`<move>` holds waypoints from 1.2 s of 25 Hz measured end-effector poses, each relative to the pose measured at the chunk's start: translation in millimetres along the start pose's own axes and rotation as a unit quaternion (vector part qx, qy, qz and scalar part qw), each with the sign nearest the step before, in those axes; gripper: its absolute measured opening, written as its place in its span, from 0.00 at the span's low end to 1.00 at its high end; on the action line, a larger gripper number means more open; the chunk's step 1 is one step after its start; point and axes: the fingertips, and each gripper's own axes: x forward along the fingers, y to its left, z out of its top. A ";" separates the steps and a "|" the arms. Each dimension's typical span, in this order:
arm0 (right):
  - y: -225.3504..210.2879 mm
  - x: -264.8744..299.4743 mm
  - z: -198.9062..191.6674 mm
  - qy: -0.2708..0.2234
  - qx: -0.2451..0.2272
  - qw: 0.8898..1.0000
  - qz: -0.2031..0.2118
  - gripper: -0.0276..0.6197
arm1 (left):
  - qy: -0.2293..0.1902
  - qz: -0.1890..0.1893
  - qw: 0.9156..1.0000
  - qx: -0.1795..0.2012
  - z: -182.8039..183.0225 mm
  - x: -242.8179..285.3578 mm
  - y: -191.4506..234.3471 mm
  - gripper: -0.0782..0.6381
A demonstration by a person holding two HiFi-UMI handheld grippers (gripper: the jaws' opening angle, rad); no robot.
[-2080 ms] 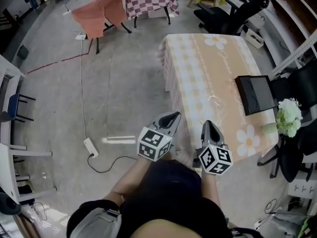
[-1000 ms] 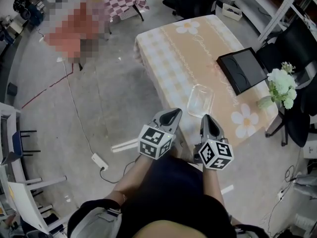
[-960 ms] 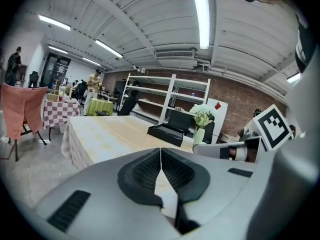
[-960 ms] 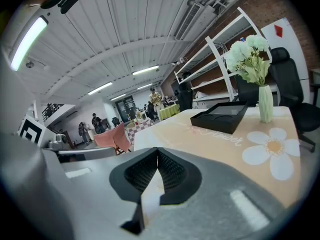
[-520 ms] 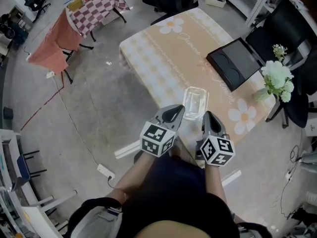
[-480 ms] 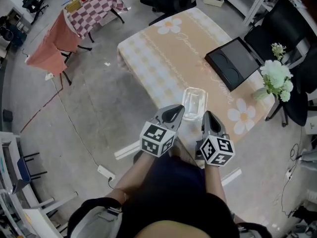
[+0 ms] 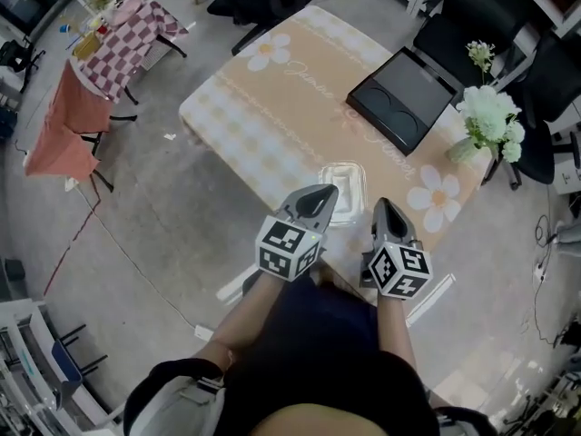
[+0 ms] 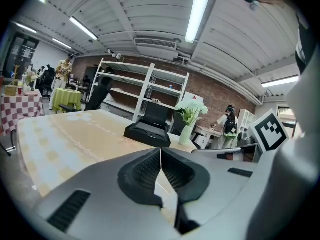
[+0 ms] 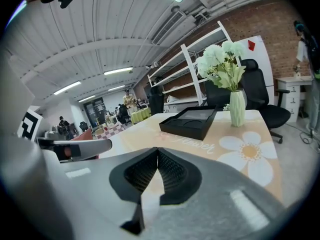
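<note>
My left gripper (image 7: 319, 195) and right gripper (image 7: 384, 207) are held side by side at the near edge of a table with a peach checked cloth (image 7: 263, 107). Both are shut with nothing between the jaws; in the left gripper view (image 8: 160, 152) and the right gripper view (image 9: 158, 152) the pads meet. A clear plastic container (image 7: 343, 185) lies on the cloth just beyond the left gripper's tip. Farther back sits a black tray (image 7: 403, 86), also in the gripper views (image 8: 148, 131) (image 9: 192, 122).
A pale green vase of white flowers (image 7: 487, 118) (image 9: 234, 103) stands at the table's right end. Black office chairs (image 7: 472, 12) and shelving (image 8: 150, 91) stand behind the table. A checked table (image 7: 123, 44) and a red-draped stand (image 7: 64, 125) are at the far left.
The table has swung and drawn closer in the head view, bringing the clear container just past the left gripper. Both grippers stay shut and side by side.
</note>
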 end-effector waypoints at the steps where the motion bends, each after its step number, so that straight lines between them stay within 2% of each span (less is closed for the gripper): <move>1: -2.2 0.6 -0.6 0.000 0.003 1.000 -0.007 0.05 | 0.003 -0.008 1.000 0.001 0.0 3.7 -0.7 0.13; 7: -4.8 6.8 -0.5 0.006 -0.007 0.999 -0.037 0.05 | 0.015 -0.039 0.999 -0.001 1.6 18.6 5.2 0.13; 16: -7.7 19.4 -8.5 0.033 -0.006 0.998 -0.060 0.05 | 0.028 -0.061 0.998 -0.011 -0.1 33.2 20.0 0.13; 25: -13.8 33.7 -22.0 0.073 0.003 0.995 -0.067 0.06 | 0.046 -0.072 0.996 -0.019 -4.3 44.6 32.5 0.13; 27: -15.3 36.9 -25.3 0.084 0.007 0.994 -0.065 0.11 | 0.049 -0.072 0.996 -0.022 -4.9 46.5 36.8 0.13; 30: -18.5 41.2 -27.7 0.095 0.011 0.993 -0.066 0.12 | 0.053 -0.068 0.996 -0.024 -5.9 49.2 44.2 0.13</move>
